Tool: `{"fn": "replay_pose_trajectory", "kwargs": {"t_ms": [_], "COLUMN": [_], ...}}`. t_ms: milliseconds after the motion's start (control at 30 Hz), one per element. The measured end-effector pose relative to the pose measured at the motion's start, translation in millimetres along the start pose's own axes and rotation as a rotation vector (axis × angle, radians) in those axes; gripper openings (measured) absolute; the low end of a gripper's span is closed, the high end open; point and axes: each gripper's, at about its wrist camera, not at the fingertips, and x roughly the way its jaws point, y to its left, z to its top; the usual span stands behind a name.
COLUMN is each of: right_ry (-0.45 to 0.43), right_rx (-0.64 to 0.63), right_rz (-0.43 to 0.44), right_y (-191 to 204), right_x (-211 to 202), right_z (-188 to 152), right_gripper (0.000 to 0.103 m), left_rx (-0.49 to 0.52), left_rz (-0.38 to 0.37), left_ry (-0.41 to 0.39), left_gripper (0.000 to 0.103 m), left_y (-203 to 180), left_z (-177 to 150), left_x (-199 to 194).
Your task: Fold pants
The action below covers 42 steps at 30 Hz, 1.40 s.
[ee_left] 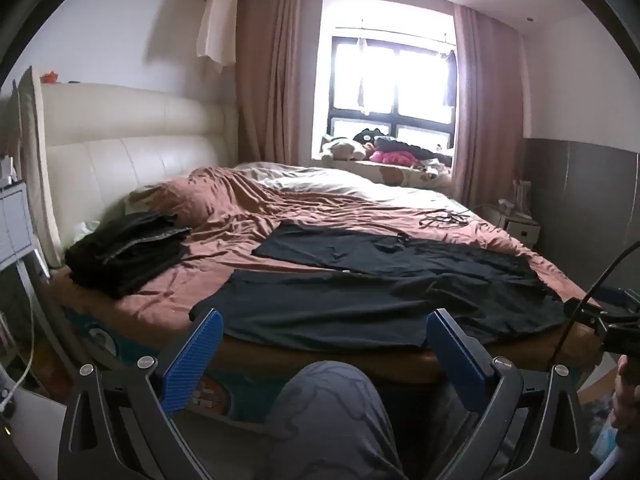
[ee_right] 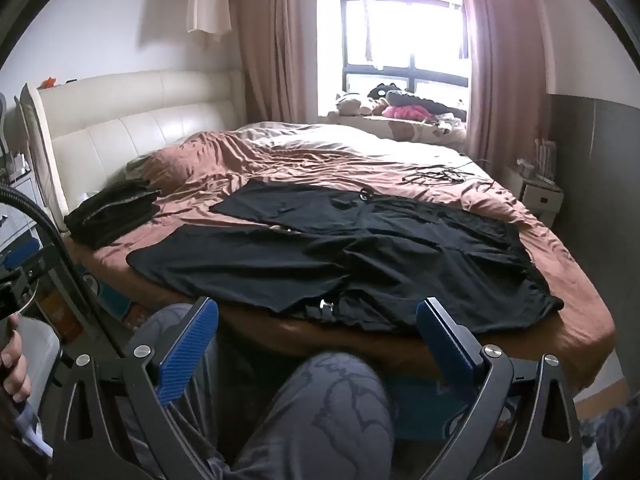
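Lying flat: black pants [ee_left: 380,292] [ee_right: 360,256] spread on the bed, along its near edge, legs running twd the headboard end, waist twd the foot end.
Pants detail: two legs apart at the cuffs; near leg's hem sits right at the near edge, a small metal clasp [ee_right: 325,304] shows at that edge in right wrist view.
Bed: brown wrinkled sheet [ee_left: 248,220] [ee_right: 224,168], cream padded headboard [ee_left: 132,140] [ee_right: 132,120] at the left.
Left claw: [ee_left: 320,344] jaws wide apart, nothing btwn them, nothing held; blue pads [ee_left: 192,356] short of the bed's near edge, not touching the pants.
Right claw: [ee_right: 316,332] also spread wide, empty; blue pads [ee_right: 188,344] just below the near edge, no contact w/ the fabric.
Person: knee in grey patterned trousers [ee_left: 332,412] [ee_right: 328,412] btwn the claw fingers in both views, low in front of the bed; a hand [ee_right: 14,368] on the other handle shows at the left border of right wrist view.
Folded stack: dark clothes pile [ee_left: 124,252] [ee_right: 112,212] near the headboard-side near corner, well apart from the pants.
Cable: thin black cord [ee_left: 444,218] [ee_right: 436,176] tangled on the sheet twd the far foot-end corner.
Window: bright [ee_left: 392,80] [ee_right: 404,28], pink curtains both sides, soft toys [ee_left: 360,148] [ee_right: 376,104] on the sill beyond the bed's far edge.
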Motion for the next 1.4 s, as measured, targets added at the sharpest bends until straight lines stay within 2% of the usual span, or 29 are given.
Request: {"fn": "replay_pose_trajectory", "kwargs": {"t_ms": [533, 1000, 1400], "right_ry": [-0.008, -0.018, -0.026], "right_rx": [0.003, 0.011, 0.001], "right_rz": [0.000, -0.009, -0.021], "right_y": [-2.9, -4.5, -1.6], "right_x": [-0.3, -2.2, -9.5], "right_z": [-0.2, -2.3, -0.2], "right_gripper": [0.100, 0.100, 0.100], "left_rx": [-0.014, -0.053, -0.057], "left_rz": [-0.006, 0.040, 0.038], "left_ry": [-0.016, -0.039, -0.066], "left_gripper": [0.103, 0.103, 0.103], "left_y": [3.0, 11.2, 12.2], "left_z": [0.4, 2.0, 2.3], "left_x": [-3.4, -10.2, -16.8]}}
